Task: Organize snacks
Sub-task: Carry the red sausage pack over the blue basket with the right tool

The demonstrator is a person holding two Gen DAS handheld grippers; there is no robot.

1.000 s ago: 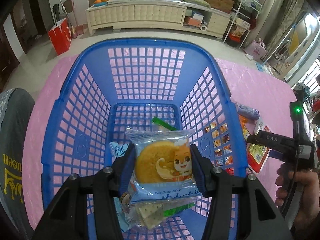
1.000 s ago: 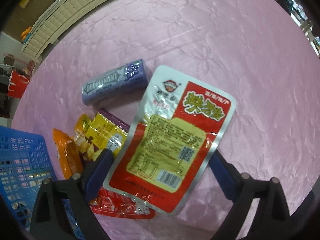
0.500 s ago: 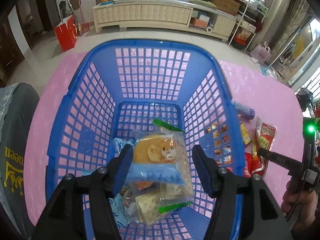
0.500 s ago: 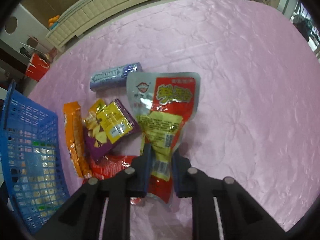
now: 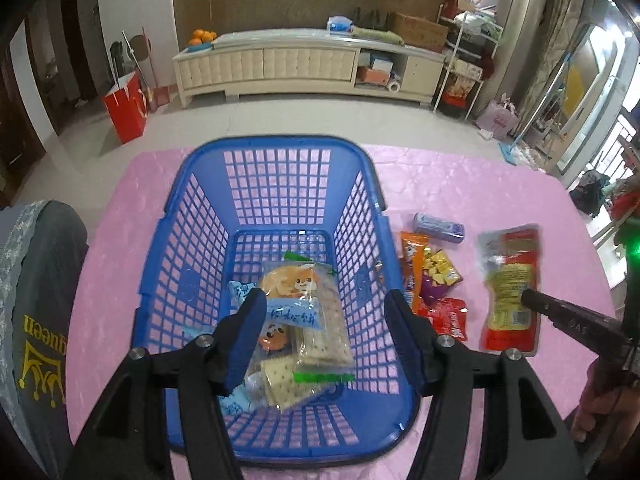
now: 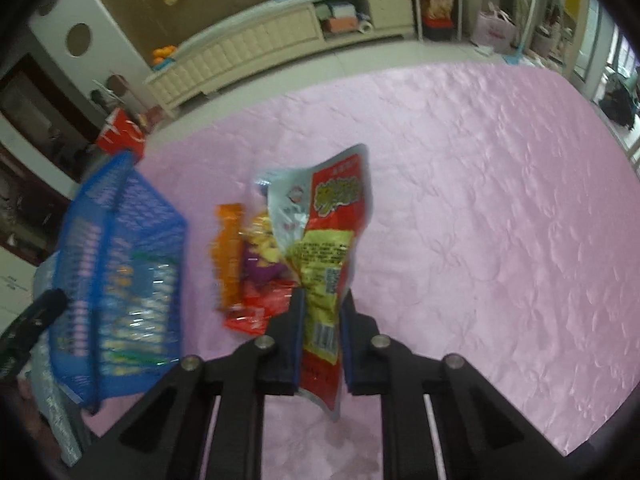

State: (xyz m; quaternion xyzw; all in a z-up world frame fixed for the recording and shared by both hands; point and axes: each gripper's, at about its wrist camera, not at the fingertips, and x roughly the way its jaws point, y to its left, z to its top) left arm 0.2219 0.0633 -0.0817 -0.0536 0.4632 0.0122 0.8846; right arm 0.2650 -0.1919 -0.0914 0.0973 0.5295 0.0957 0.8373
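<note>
right gripper (image 6: 320,344) now clamped on red-yellow foil snack pouch (image 6: 324,240), pouch lifted off pink tablecloth (image 6: 480,200); a second ago jaws wide, pouch flat. left gripper (image 5: 326,340) open, empty; bun packet (image 5: 296,284) dropped into blue plastic mesh basket (image 5: 276,148). pouch likely next into basket.

A pink quilted table cover (image 5: 460,184) carries the blue basket (image 5: 276,152) below the left gripper (image 5: 326,336), with loose snack packets (image 5: 432,280) and a gum pack (image 5: 438,225) to its right.
</note>
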